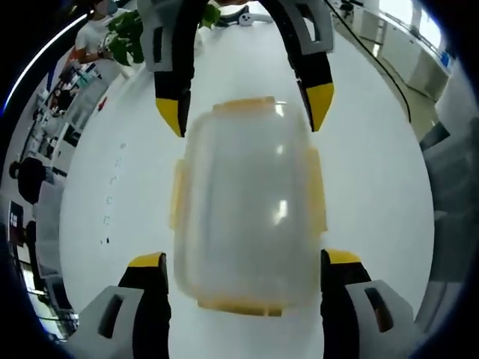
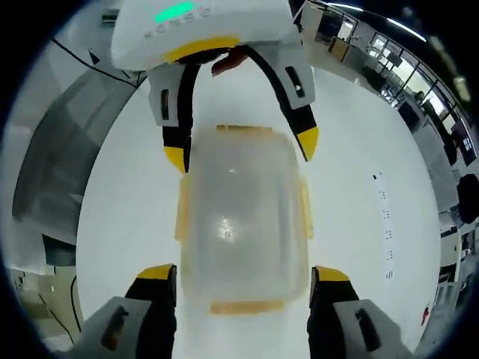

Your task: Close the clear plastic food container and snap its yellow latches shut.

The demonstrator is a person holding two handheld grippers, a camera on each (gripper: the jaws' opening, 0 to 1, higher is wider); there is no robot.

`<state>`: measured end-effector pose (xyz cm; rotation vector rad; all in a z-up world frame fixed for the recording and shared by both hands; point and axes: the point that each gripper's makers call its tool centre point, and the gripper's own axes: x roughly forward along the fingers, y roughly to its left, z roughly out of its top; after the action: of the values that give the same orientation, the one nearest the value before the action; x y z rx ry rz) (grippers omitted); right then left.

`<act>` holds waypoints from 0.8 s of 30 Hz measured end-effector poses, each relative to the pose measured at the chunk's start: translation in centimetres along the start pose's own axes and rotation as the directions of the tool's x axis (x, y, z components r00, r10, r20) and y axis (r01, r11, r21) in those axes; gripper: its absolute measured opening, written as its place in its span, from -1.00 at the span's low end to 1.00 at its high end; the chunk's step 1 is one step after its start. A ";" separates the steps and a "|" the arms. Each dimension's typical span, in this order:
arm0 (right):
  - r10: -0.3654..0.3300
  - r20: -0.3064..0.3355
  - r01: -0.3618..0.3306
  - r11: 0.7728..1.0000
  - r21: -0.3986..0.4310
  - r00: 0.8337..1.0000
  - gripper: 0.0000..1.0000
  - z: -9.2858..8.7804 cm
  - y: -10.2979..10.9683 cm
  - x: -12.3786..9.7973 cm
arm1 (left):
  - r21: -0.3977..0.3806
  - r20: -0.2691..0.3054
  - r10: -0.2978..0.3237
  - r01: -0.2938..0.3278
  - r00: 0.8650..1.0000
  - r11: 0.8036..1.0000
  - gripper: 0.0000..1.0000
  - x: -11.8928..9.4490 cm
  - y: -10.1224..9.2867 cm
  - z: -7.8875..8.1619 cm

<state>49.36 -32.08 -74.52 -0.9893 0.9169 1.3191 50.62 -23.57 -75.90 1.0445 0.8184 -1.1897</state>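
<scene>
Your container sits on the white table, lid on top, and it lies between your two grippers, which face each other across it. In the left gripper view, your left gripper has its jaws spread wide, one yellow tip on each side of the container's near end; whether they touch it you cannot tell from here. Your right gripper comes in from the top of that view, also spread, its tips straddling the far end.

The right gripper view gives you the mirror of this: the right gripper brackets the near end with parted jaws, and the left gripper stands open over the far end, a green light on its housing.

You can see yellow latches on all four sides of the container. The side ones lie flat along the walls. The lid's clear plastic is blurred, so you cannot tell whether any latch is snapped home.

A green plant stands at the table's far edge in the left gripper view, with a person beside it.
</scene>
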 end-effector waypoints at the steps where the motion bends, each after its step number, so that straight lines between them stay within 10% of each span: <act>1: -0.001 -0.005 0.001 1.000 -0.003 1.000 0.45 -0.1 0.1 0.2 | -0.001 -0.003 -0.001 0.001 1.000 1.000 0.63 0.1 0.0 -0.1; 24: -0.002 0.023 0.002 1.000 0.023 1.000 0.40 1.1 0.7 0.7 | 0.021 -0.023 -0.003 0.004 1.000 1.000 0.59 0.0 -0.6 -1.6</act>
<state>48.70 -30.78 -74.83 -0.9553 0.9117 1.3131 50.02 -22.10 -76.52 1.0762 0.8272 -1.1936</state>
